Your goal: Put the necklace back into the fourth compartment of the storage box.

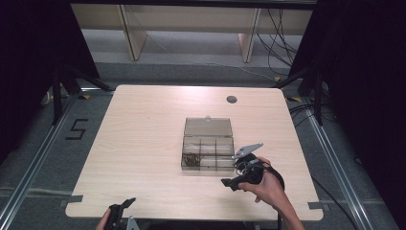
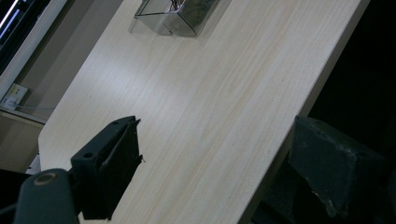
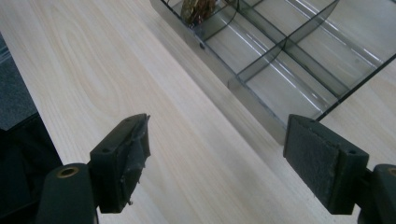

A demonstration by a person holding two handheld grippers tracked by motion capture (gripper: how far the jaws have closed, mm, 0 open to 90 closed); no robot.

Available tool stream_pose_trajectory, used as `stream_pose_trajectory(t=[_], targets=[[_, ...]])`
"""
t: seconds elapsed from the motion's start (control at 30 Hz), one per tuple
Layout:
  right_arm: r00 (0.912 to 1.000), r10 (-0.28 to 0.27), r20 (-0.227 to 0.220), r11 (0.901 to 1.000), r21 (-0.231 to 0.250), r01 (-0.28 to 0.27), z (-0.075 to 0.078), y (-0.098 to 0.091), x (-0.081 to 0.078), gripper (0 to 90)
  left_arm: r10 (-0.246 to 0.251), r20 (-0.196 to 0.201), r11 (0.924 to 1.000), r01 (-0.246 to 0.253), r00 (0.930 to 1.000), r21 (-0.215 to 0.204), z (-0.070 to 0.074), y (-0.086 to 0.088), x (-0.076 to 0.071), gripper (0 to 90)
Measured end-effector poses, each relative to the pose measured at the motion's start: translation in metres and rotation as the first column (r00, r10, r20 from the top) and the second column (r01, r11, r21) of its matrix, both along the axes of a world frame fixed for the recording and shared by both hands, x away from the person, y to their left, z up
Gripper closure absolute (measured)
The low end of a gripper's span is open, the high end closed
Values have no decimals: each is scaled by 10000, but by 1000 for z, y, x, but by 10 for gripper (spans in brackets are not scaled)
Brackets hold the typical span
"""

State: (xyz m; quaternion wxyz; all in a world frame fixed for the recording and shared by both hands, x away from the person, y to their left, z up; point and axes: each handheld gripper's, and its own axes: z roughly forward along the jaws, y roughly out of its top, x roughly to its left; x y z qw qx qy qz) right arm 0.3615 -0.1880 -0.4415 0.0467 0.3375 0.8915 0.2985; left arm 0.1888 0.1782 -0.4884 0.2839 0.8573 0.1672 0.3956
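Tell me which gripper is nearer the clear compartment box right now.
Right. The right gripper hangs open just off the near right corner of the compartment box, not touching it. The left gripper is open at the table's near edge, well left of the box.

Box (image 3: 280, 60): ahead of your right gripper (image 3: 217, 154), its near corner just beyond the gap between the jaws, toward the right jaw.
Box lid (image 1: 208, 127): open, lying behind the compartments, farther from your jaws.
Small parts (image 3: 198, 10): in a far compartment, ahead of your left-hand jaw.
Table (image 2: 210, 116): under both pairs of jaws.
Left gripper (image 2: 219, 168): at the table's near edge, box (image 2: 175, 14) well ahead of its jaws.
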Motion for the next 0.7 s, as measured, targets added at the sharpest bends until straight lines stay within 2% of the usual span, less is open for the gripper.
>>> stream_pose_trajectory(t=[0.03, 0.1, 0.13, 0.17, 0.2, 0.23, 0.27, 0.3, 0.33, 0.37, 0.4, 0.5, 0.53, 0.6, 0.63, 0.67, 0.7], targets=[[9999, -110, 109, 9999, 103, 109, -3, 0, -1, 235, 10, 34, 10000, -10, 10000, 0, 0, 0, 0, 157], [9993, -290, -217, 9994, -177, 286, -1, -2, -5, 233, 28, -42, 9998, -29, 10000, -193, -1, -1, 0, 157], [9997, -248, 27, 9997, -23, 248, -4, -2, -5, 233, 20, -14, 9999, -20, 10000, -142, 0, 0, 0, 157], [9999, -62, 84, 9999, -140, 63, -3, -4, -6, 233, 9, 43, 9997, -8, 10000, -229, -1, 0, 0, 157], [9999, -160, -55, 9998, -103, 159, -3, -5, -8, 229, 3, -4, 9999, -3, 10000, -171, 0, 0, 0, 157], [9987, -499, -118, 9987, -115, 498, -5, -5, -10, 225, 3, -4, 9999, -3, 10000, -171, 0, 0, 0, 157], [9995, -290, -100, 9995, -124, 289, -5, -5, -10, 223, -23, 50, 10000, 23, 10000, -15, 1, 1, 0, 157], [9999, -150, 22, 9998, -89, 150, -6, -6, -10, 222, -8, 88, 10000, 9, 10000, -53, 1, 1, 0, 157], [9998, -140, 114, 9999, -93, 141, -7, -6, -10, 218, -37, 168, 9997, 40, 9999, -230, 0, 1, 0, 157], [9992, -380, -127, 9992, -97, 379, -6, -4, -13, 216, -25, 120, 9999, 27, 9999, -161, 0, 1, 0, 157], [9993, -376, -50, 9993, -65, 375, -7, -4, -13, 216, -28, 36, 10000, 28, 10000, 19, 2, 1, 0, 157], [9994, -353, 11, 9993, 79, 353, -9, -4, -14, 217, -2, 4, 10000, 2, 10000, -63, 1, 1, 0, 157], [9997, -244, 22, 9997, 42, 243, -7, -5, -15, 218, 14, 35, 9997, -13, 10000, -237, -1, 0, 0, 157], [9993, -372, -3, 9991, 213, 372, -8, -3, -18, 217, 23, 42, 9996, -22, 10000, -272, -1, 0, 0, 157], [9998, -215, -5, 9997, 125, 215, -8, -3, -18, 217, 28, 44, 9996, -27, 10000, -271, -1, 0, 0, 157], [9994, -14, 335, 9998, 209, 7, -10, -4, -18, 216, 23, 65, 9996, -22, 10000, -270, -1, 0, 0, 157], [9999, -83, 87, 9999, 104, 82, -8, -3, -20, 212, 24, 41, 9996, -23, 10000, -276, -1, 0, 0, 157]])
